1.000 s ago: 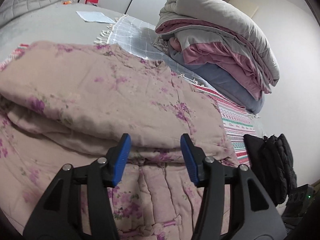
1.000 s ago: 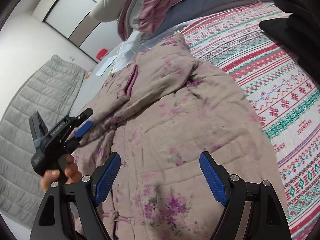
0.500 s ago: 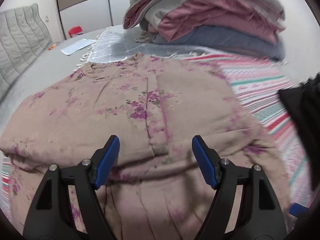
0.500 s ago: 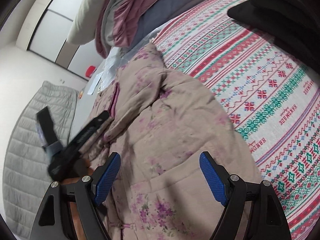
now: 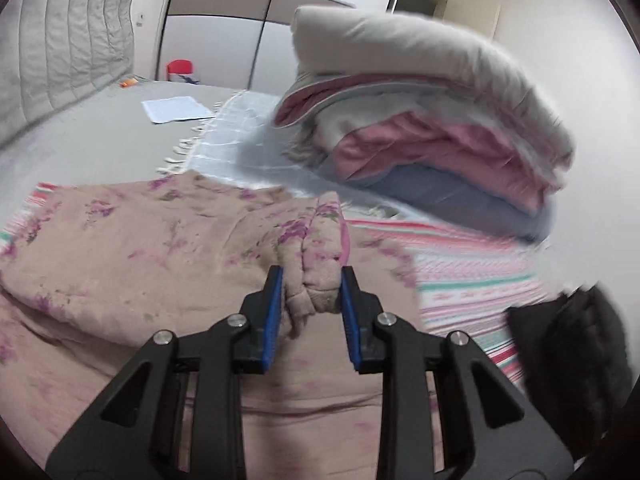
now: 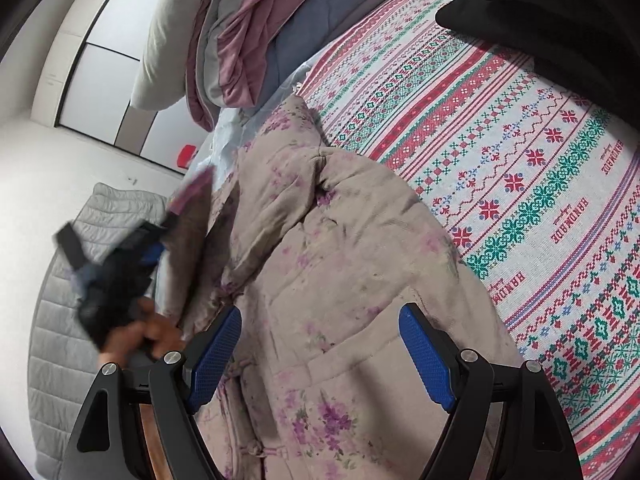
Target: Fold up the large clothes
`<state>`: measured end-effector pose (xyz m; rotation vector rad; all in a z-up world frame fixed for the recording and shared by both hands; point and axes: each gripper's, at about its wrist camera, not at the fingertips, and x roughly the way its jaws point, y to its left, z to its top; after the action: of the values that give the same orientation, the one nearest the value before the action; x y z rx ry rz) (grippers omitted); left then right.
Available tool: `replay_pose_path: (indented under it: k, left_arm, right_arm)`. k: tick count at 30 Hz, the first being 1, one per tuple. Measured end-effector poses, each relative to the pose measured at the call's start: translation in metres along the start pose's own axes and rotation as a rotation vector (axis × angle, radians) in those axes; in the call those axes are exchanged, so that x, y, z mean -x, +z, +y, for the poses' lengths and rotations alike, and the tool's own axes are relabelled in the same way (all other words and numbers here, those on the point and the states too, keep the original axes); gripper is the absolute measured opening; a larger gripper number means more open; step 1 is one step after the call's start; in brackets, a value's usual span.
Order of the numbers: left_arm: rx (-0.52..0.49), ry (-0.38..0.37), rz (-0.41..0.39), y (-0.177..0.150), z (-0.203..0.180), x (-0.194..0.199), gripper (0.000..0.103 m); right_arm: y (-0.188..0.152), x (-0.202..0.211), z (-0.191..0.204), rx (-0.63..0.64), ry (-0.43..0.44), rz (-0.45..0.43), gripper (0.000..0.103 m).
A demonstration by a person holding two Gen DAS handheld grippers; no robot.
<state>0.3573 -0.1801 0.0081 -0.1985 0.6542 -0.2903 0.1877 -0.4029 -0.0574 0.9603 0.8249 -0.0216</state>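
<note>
Partly folded beside the stacked quilts (image 5: 432,120), the floral padded coat (image 6: 340,248) has one bunched edge pinched by the left gripper (image 5: 310,300), the right gripper (image 6: 320,356) hovering wide apart above it; final folds look undone.

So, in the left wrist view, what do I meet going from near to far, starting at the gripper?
Left gripper, shut on a bunched fold of the beige floral padded garment → pale blue fringed checked cloth → white paper sheet → red stool-like object → white wardrobe doors.
</note>
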Motion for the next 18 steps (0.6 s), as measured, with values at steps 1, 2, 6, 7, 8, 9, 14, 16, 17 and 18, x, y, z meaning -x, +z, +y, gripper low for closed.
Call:
replay_pose_path:
  k: [1,2,6,7,8,9,14,16,17,18]
  left_arm:
    - [0.0,0.0,0.018,-0.004,-0.003,-0.006,0.03]
    - [0.003,0.016,0.055,-0.011,-0.005,-0.018,0.031]
    - [0.114,0.025,0.27,-0.049,0.012,-0.076,0.039]
    - [0.148,0.012,0.268,-0.055,0.02,-0.08,0.04]
    - [0.169,-0.013,0.241,-0.058,0.025,-0.079,0.04]
    - [0.177,-0.041,0.219,-0.06,0.029,-0.076,0.041]
    - [0.22,-0.132,0.256,-0.048,0.038,-0.056,0.045]
    - [0.287,-0.188,0.254,-0.043,0.048,-0.037,0.047]
    - [0.306,-0.208,0.25,-0.043,0.053,-0.026,0.048]
    - [0.308,-0.213,0.251,-0.041,0.058,-0.014,0.049]
  right_arm:
    - [0.0,0.0,-0.001,-0.005,-0.002,-0.001,0.082]
    - [0.0,0.001,-0.003,-0.008,-0.005,-0.003,0.082]
    - [0.0,0.001,-0.005,-0.01,-0.018,-0.002,0.082]
    - [0.001,-0.001,-0.005,-0.012,-0.019,0.003,0.082]
    - [0.001,-0.001,-0.007,-0.02,-0.015,0.012,0.082]
    - [0.001,-0.002,-0.008,-0.028,-0.012,0.016,0.082]
    - [0.003,-0.002,-0.006,-0.006,0.003,0.033,0.082]
    - [0.003,-0.003,-0.004,0.003,0.0,0.037,0.082]
    - [0.003,-0.004,-0.004,0.001,-0.003,0.036,0.082]
    - [0.003,-0.005,-0.004,0.0,-0.005,0.036,0.082]
